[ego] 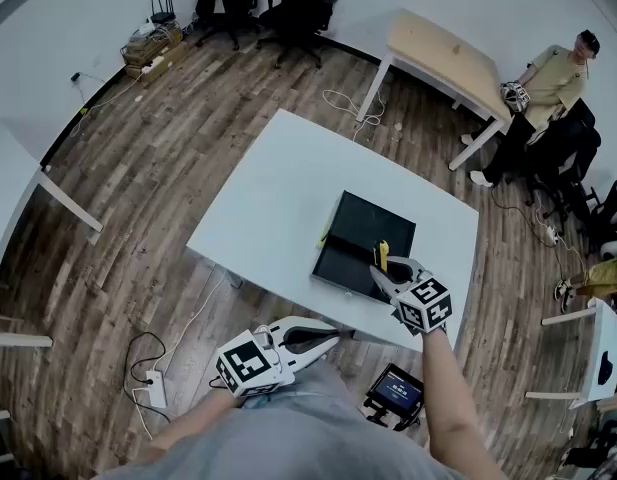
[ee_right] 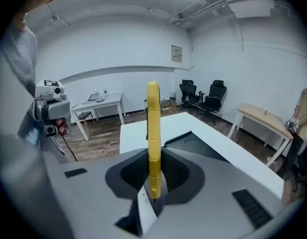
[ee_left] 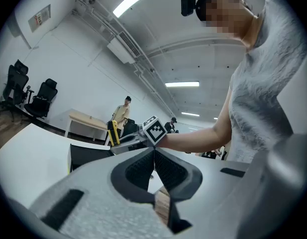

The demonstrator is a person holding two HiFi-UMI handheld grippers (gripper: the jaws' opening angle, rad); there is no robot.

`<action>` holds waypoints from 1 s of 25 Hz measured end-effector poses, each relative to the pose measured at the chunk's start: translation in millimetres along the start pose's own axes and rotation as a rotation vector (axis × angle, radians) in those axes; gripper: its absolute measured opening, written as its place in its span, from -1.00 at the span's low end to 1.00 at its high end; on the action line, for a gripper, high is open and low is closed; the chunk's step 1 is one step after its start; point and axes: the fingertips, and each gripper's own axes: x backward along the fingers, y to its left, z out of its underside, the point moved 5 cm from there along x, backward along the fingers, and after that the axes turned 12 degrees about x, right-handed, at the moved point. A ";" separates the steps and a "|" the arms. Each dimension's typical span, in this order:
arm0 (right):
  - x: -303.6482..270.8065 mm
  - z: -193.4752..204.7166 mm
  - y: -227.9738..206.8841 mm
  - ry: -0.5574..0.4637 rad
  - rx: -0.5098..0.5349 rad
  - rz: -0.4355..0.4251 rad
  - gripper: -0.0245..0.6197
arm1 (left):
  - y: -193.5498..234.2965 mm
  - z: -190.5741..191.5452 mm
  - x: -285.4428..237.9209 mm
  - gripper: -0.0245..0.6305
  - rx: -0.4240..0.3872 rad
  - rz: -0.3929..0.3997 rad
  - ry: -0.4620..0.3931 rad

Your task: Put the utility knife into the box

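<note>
A yellow utility knife (ego: 381,255) stands upright between the jaws of my right gripper (ego: 383,269), over the near right part of the open black box (ego: 353,238) on the white table (ego: 268,198). In the right gripper view the knife (ee_right: 153,128) rises from the shut jaws, with the box (ee_right: 195,146) just beyond. My left gripper (ego: 320,339) hovers off the table's near edge, shut with nothing in it. The left gripper view shows its closed pads (ee_left: 154,169), and farther off the knife (ee_left: 112,132) and the box (ee_left: 88,156).
A wooden table (ego: 443,53) stands at the back right with a seated person (ego: 548,83) beside it. Black office chairs (ego: 263,3) line the far wall. On the floor by my feet lie a small screen device (ego: 396,393) and a power strip (ego: 154,388).
</note>
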 end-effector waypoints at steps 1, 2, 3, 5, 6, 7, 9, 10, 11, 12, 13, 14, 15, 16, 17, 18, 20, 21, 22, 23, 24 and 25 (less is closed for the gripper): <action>-4.7 3.4 -0.7 -0.001 -0.013 -0.014 -0.70 | 0.2 0.6 0.2 -0.87 0.001 -0.004 0.002; -9.0 7.0 -1.4 -0.004 -0.028 -0.028 -0.70 | 0.5 1.4 0.4 -0.87 0.002 -0.008 0.003; -12.7 10.6 -2.3 -0.007 -0.045 -0.042 -0.70 | 0.7 2.1 0.5 -0.87 0.003 -0.012 0.004; -19.2 17.4 -5.5 -0.018 -0.088 -0.066 -0.70 | 1.7 3.1 0.5 -0.87 0.006 -0.021 0.006; -22.4 20.3 -7.6 -0.027 -0.113 -0.077 -0.70 | 2.6 3.4 0.5 -0.87 0.007 -0.026 0.006; -25.6 22.9 -9.8 -0.036 -0.138 -0.086 -0.70 | 3.4 3.5 0.4 -0.87 0.008 -0.031 0.007; -32.3 29.0 -13.8 -0.047 -0.171 -0.099 -0.70 | 4.9 3.9 -0.2 -0.87 0.012 -0.037 0.011; -36.0 32.7 -15.4 -0.045 -0.177 -0.103 -0.70 | 5.6 4.5 -0.7 -0.87 0.014 -0.040 0.014; -39.9 36.5 -16.6 -0.038 -0.175 -0.108 -0.70 | 6.2 5.1 -1.5 -0.87 0.016 -0.042 0.018; -43.8 40.4 -17.4 -0.027 -0.167 -0.113 -0.70 | 6.6 5.8 -2.5 -0.87 0.016 -0.044 0.022; -47.6 44.3 -17.9 -0.011 -0.152 -0.119 -0.70 | 6.8 6.3 -3.8 -0.87 0.014 -0.044 0.027; -51.3 47.9 -18.1 0.008 -0.133 -0.124 -0.70 | 6.9 6.5 -5.1 -0.87 0.011 -0.045 0.031; -55.1 51.3 -17.8 0.029 -0.112 -0.130 -0.70 | 6.9 6.6 -6.4 -0.87 0.009 -0.046 0.035; -58.9 54.5 -17.1 0.047 -0.095 -0.138 -0.70 | 7.1 6.6 -7.6 -0.87 0.005 -0.046 0.039; -62.6 57.5 -16.0 0.062 -0.082 -0.146 -0.70 | 7.3 6.8 -8.9 -0.87 0.002 -0.047 0.042; -66.2 60.5 -15.0 0.074 -0.072 -0.155 -0.70 | 7.7 7.3 -10.2 -0.87 0.000 -0.048 0.046; -73.1 66.8 -13.5 0.100 -0.050 -0.168 -0.70 | 8.5 8.3 -12.5 -0.87 0.000 -0.051 0.049; -76.5 70.0 -12.6 0.119 -0.035 -0.173 -0.70 | 9.0 8.8 -13.3 -0.87 0.001 -0.052 0.050; -80.0 73.2 -11.4 0.141 -0.015 -0.176 -0.70 | 9.3 9.0 -13.6 -0.87 0.003 -0.055 0.051; -83.4 76.3 -10.0 0.168 0.007 -0.179 -0.70 | 9.5 8.8 -13.5 -0.87 0.005 -0.059 0.052; -86.7 79.4 -8.6 0.196 0.030 -0.181 -0.70 | 9.8 8.1 -13.1 -0.87 0.008 -0.066 0.053; -89.7 82.3 -7.1 0.225 0.053 -0.183 -0.70 | 10.1 7.6 -12.6 -0.87 0.010 -0.072 0.054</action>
